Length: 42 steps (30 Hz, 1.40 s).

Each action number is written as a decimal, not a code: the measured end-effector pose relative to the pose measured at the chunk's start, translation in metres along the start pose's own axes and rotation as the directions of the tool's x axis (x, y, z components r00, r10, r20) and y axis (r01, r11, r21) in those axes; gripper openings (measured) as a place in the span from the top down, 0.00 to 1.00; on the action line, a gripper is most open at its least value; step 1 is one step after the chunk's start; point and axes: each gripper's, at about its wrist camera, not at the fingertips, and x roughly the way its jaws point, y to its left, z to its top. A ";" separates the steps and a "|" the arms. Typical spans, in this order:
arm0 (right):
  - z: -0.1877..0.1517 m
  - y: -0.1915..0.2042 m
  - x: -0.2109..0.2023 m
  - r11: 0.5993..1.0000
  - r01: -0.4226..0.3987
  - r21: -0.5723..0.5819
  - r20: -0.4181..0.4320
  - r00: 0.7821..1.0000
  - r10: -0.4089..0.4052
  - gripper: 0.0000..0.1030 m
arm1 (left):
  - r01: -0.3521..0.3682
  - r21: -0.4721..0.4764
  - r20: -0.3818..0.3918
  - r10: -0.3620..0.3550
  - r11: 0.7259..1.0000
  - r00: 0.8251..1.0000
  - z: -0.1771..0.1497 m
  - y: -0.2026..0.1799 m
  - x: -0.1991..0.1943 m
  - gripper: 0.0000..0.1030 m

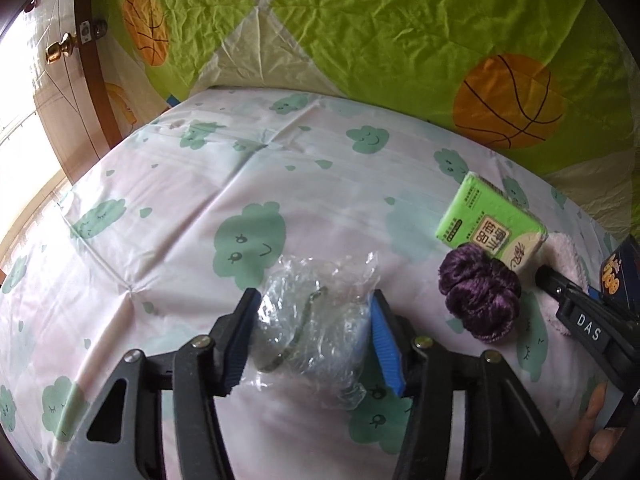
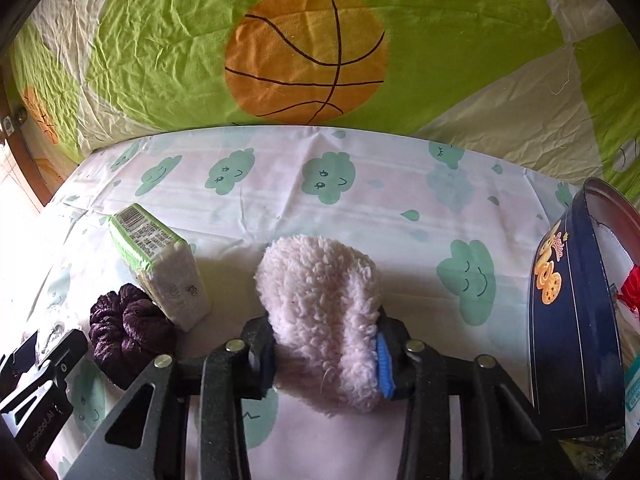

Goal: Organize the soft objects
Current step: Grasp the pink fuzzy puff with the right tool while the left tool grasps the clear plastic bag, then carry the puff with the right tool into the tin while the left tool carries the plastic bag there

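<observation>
Closest to the lens in the left wrist view, the left gripper (image 1: 314, 330) has its two blue-padded fingers set fairly wide on either side of a crumpled clear plastic bag (image 1: 316, 328) in the lower middle of the frame; the pads touch its sides, though whether they truly clamp it I cannot tell. Right of it on the cloud-print sheet (image 1: 160, 184) lie a purple scrunchie (image 1: 480, 298) and, touching it, a green tissue pack (image 1: 490, 222), with the green basketball quilt (image 1: 360, 28) across the top. Slippery film may slide out if the squeeze is light. In the right wrist view, the right gripper (image 2: 326, 354) is closed partway on a fluffy white cloth (image 2: 320, 320) at lower centre, pile bulging over the fingers. At the right edge stands a dark blue tin (image 2: 568, 320), probably the destination, with something red inside. The grip sits low on the cloth, so its free upper part could flop and catch the tin's rim, or nudge the tissue pack at middle left.
</observation>
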 end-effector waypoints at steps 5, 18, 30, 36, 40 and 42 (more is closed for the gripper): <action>-0.007 -0.007 -0.010 0.998 -0.062 0.004 0.030 0.998 0.062 0.67 | 0.112 -0.103 0.041 -0.109 0.988 0.993 -0.003 0.021 -0.005 0.59; -0.050 -0.020 -0.102 0.969 -0.230 -0.086 0.414 0.877 0.245 0.67 | 0.139 -0.114 0.424 -0.078 0.984 0.902 -0.014 0.017 -0.074 0.59; -0.071 -0.034 -0.133 0.969 -0.216 -0.116 0.476 0.845 0.245 0.67 | 0.116 -0.097 0.448 -0.061 0.989 0.892 -0.028 -0.014 -0.090 0.59; -0.080 -0.051 -0.145 0.974 -0.197 -0.108 0.500 0.836 0.225 0.67 | 0.126 -0.065 0.439 -0.084 0.990 0.895 -0.036 -0.041 -0.095 0.59; -0.085 -0.063 -0.151 0.978 -0.180 -0.105 0.517 0.830 0.209 0.67 | 0.136 -0.044 0.434 -0.104 0.990 0.895 -0.040 -0.060 -0.099 0.59; -0.086 -0.070 -0.154 0.979 -0.175 -0.101 0.524 0.828 0.202 0.67 | 0.141 -0.030 0.429 -0.114 0.990 0.896 -0.042 -0.069 -0.100 0.59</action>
